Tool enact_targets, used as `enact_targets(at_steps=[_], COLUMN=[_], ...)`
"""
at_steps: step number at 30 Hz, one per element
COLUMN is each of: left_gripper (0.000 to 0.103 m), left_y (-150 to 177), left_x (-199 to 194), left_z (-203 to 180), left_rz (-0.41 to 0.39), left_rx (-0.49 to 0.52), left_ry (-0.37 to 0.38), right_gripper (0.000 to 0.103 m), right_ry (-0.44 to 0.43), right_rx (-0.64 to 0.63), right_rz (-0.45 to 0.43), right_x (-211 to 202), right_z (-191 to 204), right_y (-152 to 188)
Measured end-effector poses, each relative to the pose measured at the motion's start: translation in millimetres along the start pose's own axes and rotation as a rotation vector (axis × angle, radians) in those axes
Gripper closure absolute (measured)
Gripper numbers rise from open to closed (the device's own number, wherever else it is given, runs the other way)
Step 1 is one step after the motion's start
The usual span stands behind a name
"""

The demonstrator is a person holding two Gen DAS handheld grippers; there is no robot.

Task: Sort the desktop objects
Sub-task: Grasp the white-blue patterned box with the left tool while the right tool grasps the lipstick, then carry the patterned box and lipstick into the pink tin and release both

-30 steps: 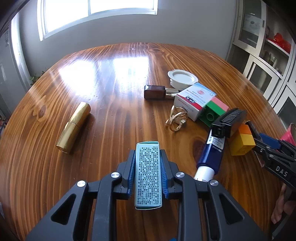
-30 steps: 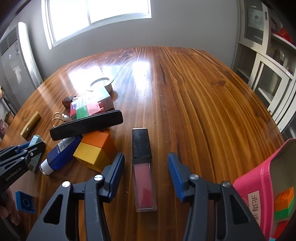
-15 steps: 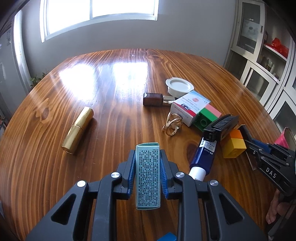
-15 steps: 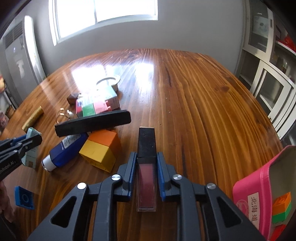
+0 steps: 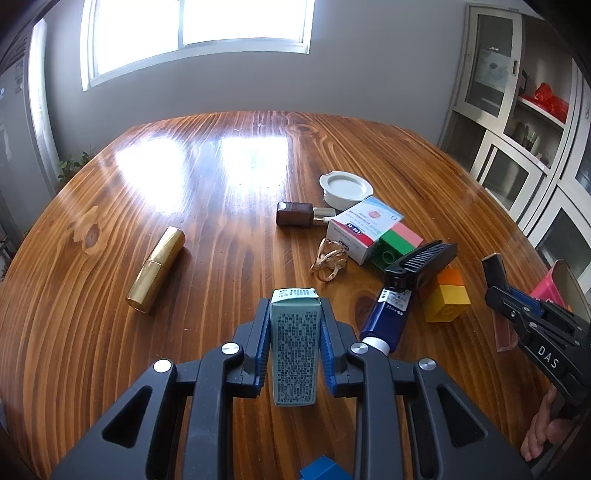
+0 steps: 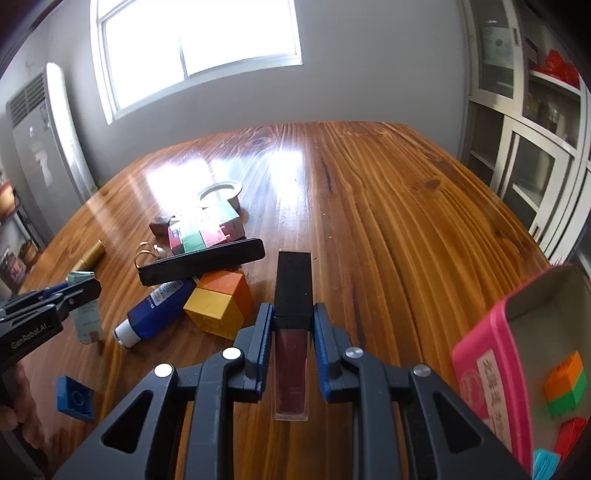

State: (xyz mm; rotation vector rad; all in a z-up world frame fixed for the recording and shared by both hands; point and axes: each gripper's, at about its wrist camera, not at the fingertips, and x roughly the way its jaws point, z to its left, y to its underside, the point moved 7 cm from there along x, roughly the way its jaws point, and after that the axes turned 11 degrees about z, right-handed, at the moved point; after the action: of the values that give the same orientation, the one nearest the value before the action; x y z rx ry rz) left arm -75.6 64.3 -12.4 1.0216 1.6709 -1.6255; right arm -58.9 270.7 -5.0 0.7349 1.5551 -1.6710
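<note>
Daylight enters through the window (image 5: 195,33) ahead of me, which is blown out to white in both of my views, and throws broad glare patches on the glossy table (image 5: 207,166) that wash out the wood grain there. The rest of the table is evenly lit and sharp, with soft, short shadows under the objects. Both fisheye views bend straight lines strongly toward the edges, the cabinet (image 6: 524,122) frames curve, and the corners fall off to black.
</note>
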Motion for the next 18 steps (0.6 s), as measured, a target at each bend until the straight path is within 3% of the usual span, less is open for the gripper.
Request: enact_targets(at_steps=[18], left_gripper=[0.077], left_y=[-1], left_x=[-30], left_z=[-26], left_rz=[-0.060], left_rx=[0.019], left_ry=[0.051], right_gripper=[0.079], right_ry=[-0.036], right_rx=[0.108], right_rz=[-0.119], right_x=[-59], right_z=[-19], right_y=[19])
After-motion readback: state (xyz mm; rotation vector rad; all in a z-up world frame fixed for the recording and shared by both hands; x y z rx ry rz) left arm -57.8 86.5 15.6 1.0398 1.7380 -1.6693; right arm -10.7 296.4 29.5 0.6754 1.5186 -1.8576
